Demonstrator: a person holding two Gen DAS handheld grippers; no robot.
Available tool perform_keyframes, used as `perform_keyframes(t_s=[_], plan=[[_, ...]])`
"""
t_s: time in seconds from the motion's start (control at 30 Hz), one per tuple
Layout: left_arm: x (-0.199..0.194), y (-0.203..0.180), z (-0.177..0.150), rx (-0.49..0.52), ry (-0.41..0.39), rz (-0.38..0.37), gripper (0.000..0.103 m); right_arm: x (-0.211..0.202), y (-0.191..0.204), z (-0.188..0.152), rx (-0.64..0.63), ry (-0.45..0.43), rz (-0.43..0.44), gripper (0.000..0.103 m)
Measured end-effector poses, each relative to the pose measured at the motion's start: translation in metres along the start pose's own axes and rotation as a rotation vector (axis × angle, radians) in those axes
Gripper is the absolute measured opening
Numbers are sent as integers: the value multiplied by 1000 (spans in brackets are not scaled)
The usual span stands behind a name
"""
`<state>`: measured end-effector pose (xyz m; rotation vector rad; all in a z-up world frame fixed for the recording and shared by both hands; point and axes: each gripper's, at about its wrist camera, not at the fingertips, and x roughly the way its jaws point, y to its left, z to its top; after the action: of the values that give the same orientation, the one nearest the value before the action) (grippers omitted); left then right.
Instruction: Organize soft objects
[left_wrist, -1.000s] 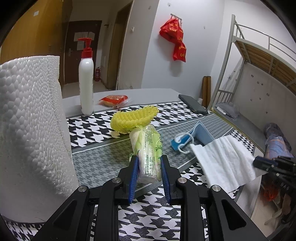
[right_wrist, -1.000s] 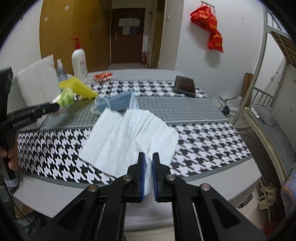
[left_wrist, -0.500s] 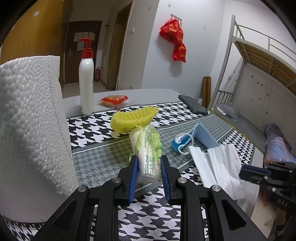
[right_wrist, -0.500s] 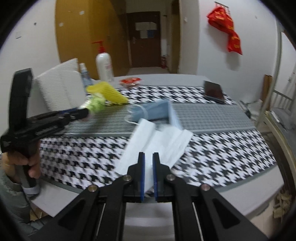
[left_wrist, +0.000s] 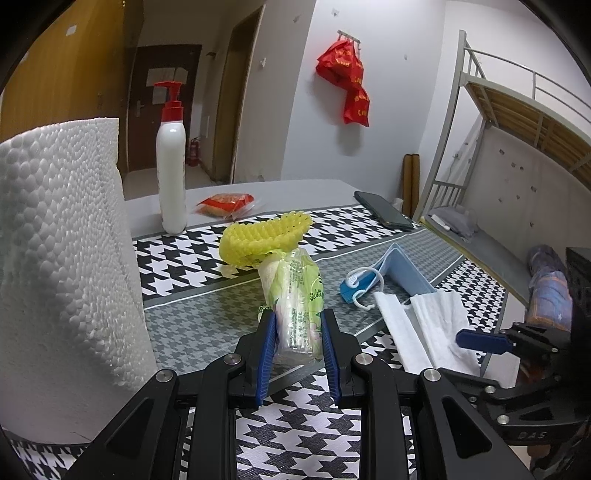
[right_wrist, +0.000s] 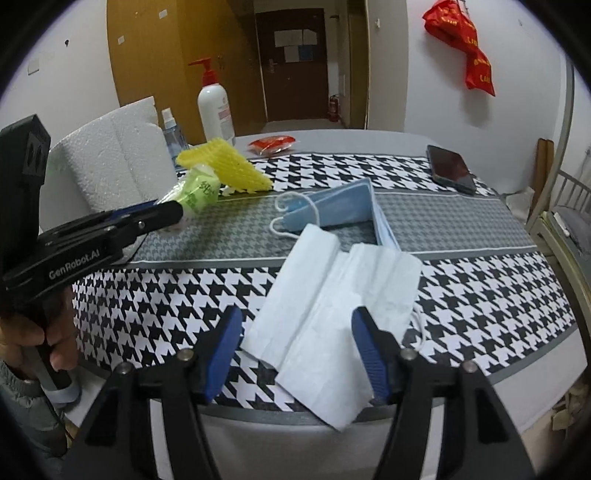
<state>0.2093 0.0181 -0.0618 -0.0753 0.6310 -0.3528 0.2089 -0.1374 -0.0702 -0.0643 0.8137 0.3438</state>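
Observation:
My left gripper is shut on a green plastic-wrapped tissue packet, held just above the houndstooth table runner. A yellow foam net lies right behind the packet. In the right wrist view my right gripper hangs over the table's front edge with its jaws opening. A folded white tissue lies flat on the runner between the blue pads, and neither pad presses on it. A blue face mask rests just beyond the tissue, partly under it.
A big paper towel roll stands close at the left. Behind it are a white pump bottle and a small spray bottle. A red snack packet and a dark phone lie at the table's far side.
The right gripper swung left with the white tissue, folding it over, then opened and let it go on the runner. The left gripper and its packet have stayed put.

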Motion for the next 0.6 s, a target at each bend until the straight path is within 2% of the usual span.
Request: perform_keyframes(t_s=[0.37, 0.6], plan=[[-1, -2, 0, 4, -3, -3, 26, 27, -7, -1, 32, 49, -20, 66], [-1, -2, 0, 6, -6, -3, 26, 30, -6, 0, -2, 42, -78, 34]])
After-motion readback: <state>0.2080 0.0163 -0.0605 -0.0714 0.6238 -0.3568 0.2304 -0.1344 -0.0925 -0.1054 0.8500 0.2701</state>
